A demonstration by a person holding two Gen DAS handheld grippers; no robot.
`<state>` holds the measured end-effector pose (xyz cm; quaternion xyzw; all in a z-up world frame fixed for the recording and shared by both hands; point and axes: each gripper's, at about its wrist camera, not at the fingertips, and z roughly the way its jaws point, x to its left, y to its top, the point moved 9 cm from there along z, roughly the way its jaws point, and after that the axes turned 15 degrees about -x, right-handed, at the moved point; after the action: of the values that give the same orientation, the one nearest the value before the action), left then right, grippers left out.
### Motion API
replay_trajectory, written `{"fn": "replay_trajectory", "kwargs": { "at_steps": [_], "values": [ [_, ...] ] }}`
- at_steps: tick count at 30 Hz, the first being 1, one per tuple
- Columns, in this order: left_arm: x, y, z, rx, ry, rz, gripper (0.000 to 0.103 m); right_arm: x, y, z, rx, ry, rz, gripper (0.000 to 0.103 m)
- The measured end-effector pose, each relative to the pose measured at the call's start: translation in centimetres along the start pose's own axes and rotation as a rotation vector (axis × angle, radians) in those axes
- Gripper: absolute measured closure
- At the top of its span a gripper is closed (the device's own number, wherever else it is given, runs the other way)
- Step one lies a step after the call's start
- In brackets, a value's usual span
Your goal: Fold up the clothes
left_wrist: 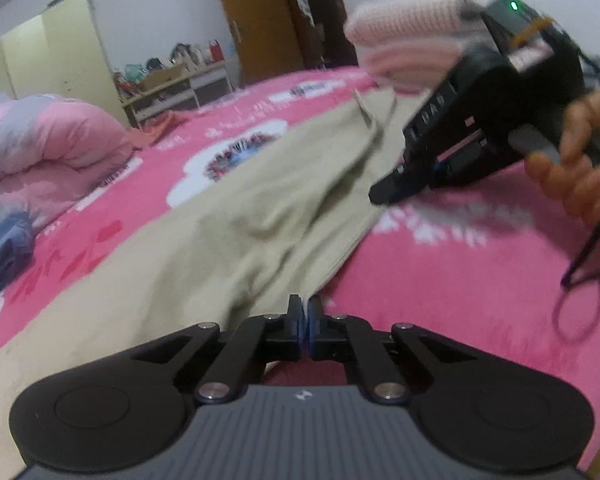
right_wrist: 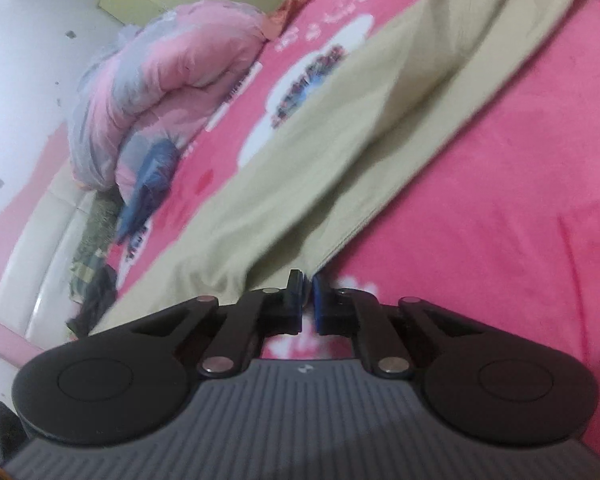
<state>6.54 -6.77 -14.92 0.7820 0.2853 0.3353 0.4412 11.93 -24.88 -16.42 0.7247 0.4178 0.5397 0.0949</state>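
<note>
— On the bed, what is laid out?

— A pair of khaki trousers, lying flat along the pink printed bedcover and creased down the middle. A rolled pink quilt sits at the far side with a blue garment beside it.

— Any boxes or baskets?

— Only a low white shelf unit against the far wall, crowded with small items (too blurred to name).

— And the fingers?

— The left gripper has its fingers pressed together on the trousers' near edge. The right gripper is closed the same way on an edge of the cloth; in the left view it shows in a hand, tip down at the trousers' side.
</note>
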Motion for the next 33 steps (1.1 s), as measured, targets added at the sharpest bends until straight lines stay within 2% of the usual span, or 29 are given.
{"fn": "replay_trajectory", "kwargs": {
  "at_steps": [3, 6, 8, 9, 13, 16, 20, 21, 22, 25, 29, 30, 33],
  "values": [
    [0.2, 0.2, -0.2, -0.005, -0.019, 0.001, 0.094, -0.8, 0.6, -0.3, -0.001, 0.015, 0.051, 0.099],
    [0.5, 0.1, -0.5, -0.01, -0.036, -0.045, 0.09, -2.1, 2.6, -1.5, -0.048, -0.008, 0.078, 0.094],
    [0.7, 0.0, -0.5, -0.015, -0.044, -0.074, 0.089, -4.3, 5.0, -2.8, -0.124, -0.053, 0.111, 0.083],
    [0.7, -0.1, -0.5, -0.016, -0.044, -0.083, 0.089, -5.5, 6.3, -3.3, -0.163, -0.082, 0.131, 0.081],
    [0.8, -0.3, -0.5, -0.023, -0.04, -0.103, 0.088, -11.2, 11.8, -4.2, -0.329, -0.25, 0.198, 0.077],
    [0.8, -0.3, -0.5, -0.027, -0.039, -0.114, 0.087, -14.2, 14.8, -3.2, -0.4, -0.322, 0.229, 0.077],
    [1.0, -0.4, -0.6, -0.038, -0.044, -0.13, 0.088, -16.0, 17.6, -0.7, -0.439, -0.345, 0.215, 0.081],
    [1.0, -0.4, -0.6, -0.039, -0.047, -0.133, 0.088, -16.3, 18.1, -0.2, -0.445, -0.351, 0.2, 0.087],
    [1.1, -0.5, -0.6, -0.04, -0.049, -0.137, 0.088, -16.5, 18.3, 0.0, -0.446, -0.365, 0.184, 0.102],
    [1.2, -0.6, -0.6, -0.043, -0.055, -0.151, 0.088, -16.9, 18.3, -0.3, -0.469, -0.383, 0.178, 0.102],
    [1.5, -0.5, -0.6, -0.046, -0.067, -0.184, 0.088, -17.9, 17.9, -0.7, -0.457, -0.399, 0.152, 0.102],
    [1.6, -0.5, -0.7, -0.048, -0.072, -0.195, 0.087, -17.6, 18.1, -0.8, -0.455, -0.41, 0.136, 0.099],
    [1.9, -0.4, -1.2, -0.054, -0.087, -0.246, 0.085, -16.7, 18.1, -2.4, -0.457, -0.461, 0.107, 0.083]
  ]
}}
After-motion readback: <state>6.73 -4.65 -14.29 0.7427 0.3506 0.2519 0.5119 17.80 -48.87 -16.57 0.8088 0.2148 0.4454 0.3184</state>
